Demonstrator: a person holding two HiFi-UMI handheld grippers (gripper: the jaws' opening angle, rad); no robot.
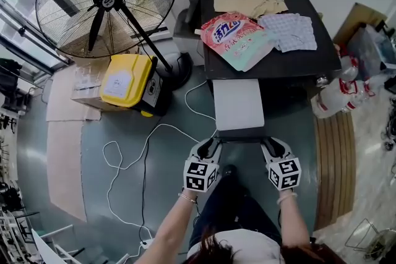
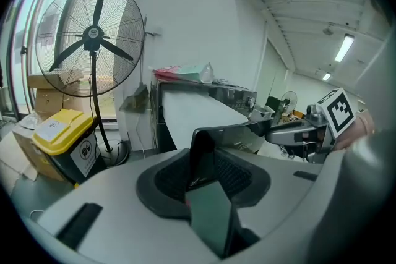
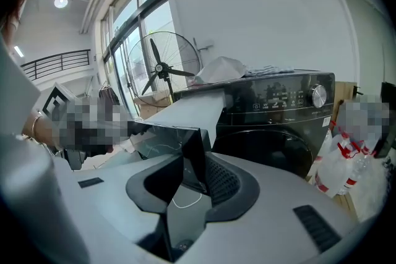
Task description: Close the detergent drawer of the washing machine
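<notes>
The washing machine (image 1: 297, 62) is black, and its long pale detergent drawer (image 1: 238, 105) sticks far out toward me. The drawer ends in a glossy dark front panel (image 1: 241, 138). My left gripper (image 1: 210, 146) sits at the panel's left end and my right gripper (image 1: 270, 145) at its right end. In the left gripper view the panel's edge (image 2: 203, 151) stands between the jaws of the left gripper (image 2: 204, 164), with room beside it. In the right gripper view the panel's corner (image 3: 192, 151) likewise stands inside the right gripper (image 3: 193, 173). Both grippers are open.
A pink detergent pouch (image 1: 238, 39) and two cloths (image 1: 288, 31) lie on the machine's top. A large floor fan (image 1: 105, 0) and a yellow bin (image 1: 127, 80) stand to the left. A white cable (image 1: 133, 161) loops over the floor. Bagged bottles (image 1: 337, 93) sit at the right.
</notes>
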